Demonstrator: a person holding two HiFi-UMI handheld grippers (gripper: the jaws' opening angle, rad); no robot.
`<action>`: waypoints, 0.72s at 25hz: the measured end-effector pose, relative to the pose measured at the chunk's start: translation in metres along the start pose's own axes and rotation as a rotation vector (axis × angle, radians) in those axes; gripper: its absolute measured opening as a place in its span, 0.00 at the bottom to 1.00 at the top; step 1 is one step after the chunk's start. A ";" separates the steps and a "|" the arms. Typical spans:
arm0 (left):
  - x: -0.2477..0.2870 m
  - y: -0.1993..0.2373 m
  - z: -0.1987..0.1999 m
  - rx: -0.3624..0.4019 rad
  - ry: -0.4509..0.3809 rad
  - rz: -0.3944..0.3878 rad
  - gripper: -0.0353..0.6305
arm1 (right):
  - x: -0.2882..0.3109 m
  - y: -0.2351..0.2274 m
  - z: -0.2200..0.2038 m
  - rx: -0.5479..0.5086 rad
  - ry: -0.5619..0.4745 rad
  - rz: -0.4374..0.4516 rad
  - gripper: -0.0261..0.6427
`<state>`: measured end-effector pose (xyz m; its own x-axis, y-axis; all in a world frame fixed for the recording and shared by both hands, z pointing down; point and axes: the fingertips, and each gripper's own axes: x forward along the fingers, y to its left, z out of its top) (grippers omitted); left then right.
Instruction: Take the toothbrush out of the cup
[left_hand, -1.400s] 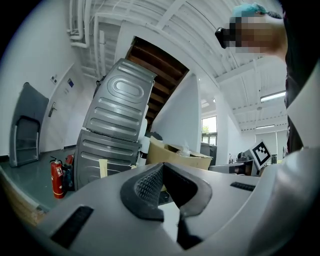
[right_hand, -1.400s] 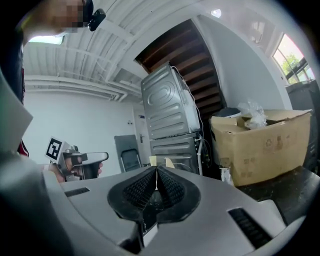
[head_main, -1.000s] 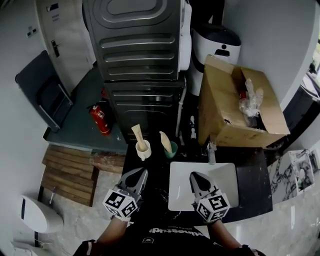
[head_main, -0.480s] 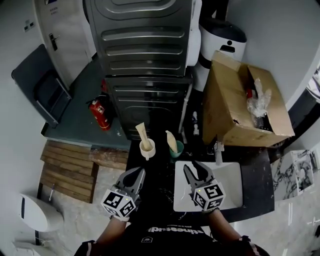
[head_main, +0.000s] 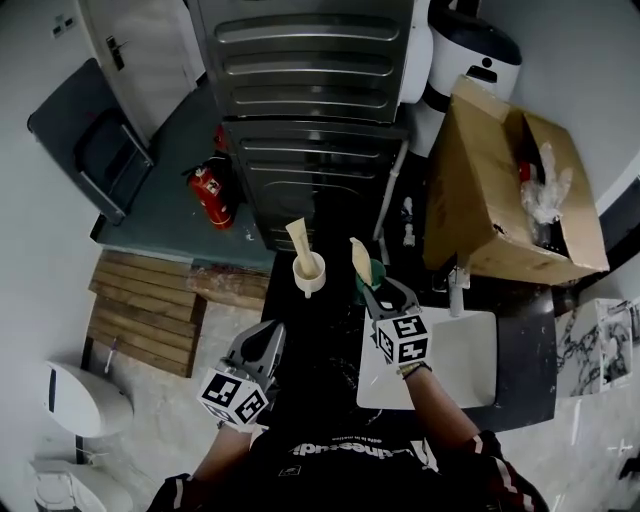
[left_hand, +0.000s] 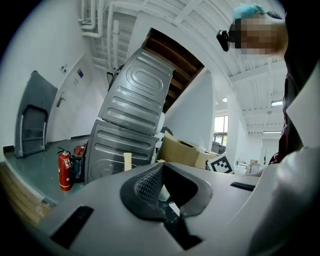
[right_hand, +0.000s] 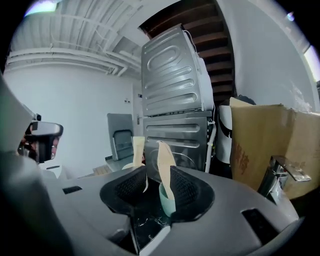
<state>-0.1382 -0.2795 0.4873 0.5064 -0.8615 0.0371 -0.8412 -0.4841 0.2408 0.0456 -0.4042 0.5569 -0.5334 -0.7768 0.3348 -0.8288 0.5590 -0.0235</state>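
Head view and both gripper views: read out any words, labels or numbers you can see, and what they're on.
None can be read for sure.
Shirt: white print, upside down, too blurred.
Cardboard box: reddish print, too blurred.
Fire extinguisher: label too small.

My dark counter (head_main: 315, 345) carries a white cup (head_main: 308, 273) and a green cup (head_main: 375, 271) just right of it, both upright near the back edge. A white sink (head_main: 470, 350) sits at its right, with a faucet (head_main: 458, 290) and cardboard box (head_main: 500, 200) behind.
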 end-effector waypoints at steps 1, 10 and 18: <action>-0.001 0.002 -0.001 -0.003 0.002 0.007 0.08 | 0.009 -0.004 -0.003 -0.008 0.012 -0.007 0.28; -0.011 0.011 -0.018 -0.015 0.041 0.043 0.08 | 0.068 -0.039 -0.012 -0.054 0.098 -0.039 0.28; -0.012 0.014 -0.020 -0.030 0.046 0.069 0.08 | 0.075 -0.042 -0.019 -0.117 0.139 -0.052 0.10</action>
<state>-0.1527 -0.2729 0.5097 0.4558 -0.8845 0.0993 -0.8689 -0.4180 0.2652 0.0436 -0.4801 0.6012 -0.4554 -0.7623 0.4598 -0.8249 0.5556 0.1042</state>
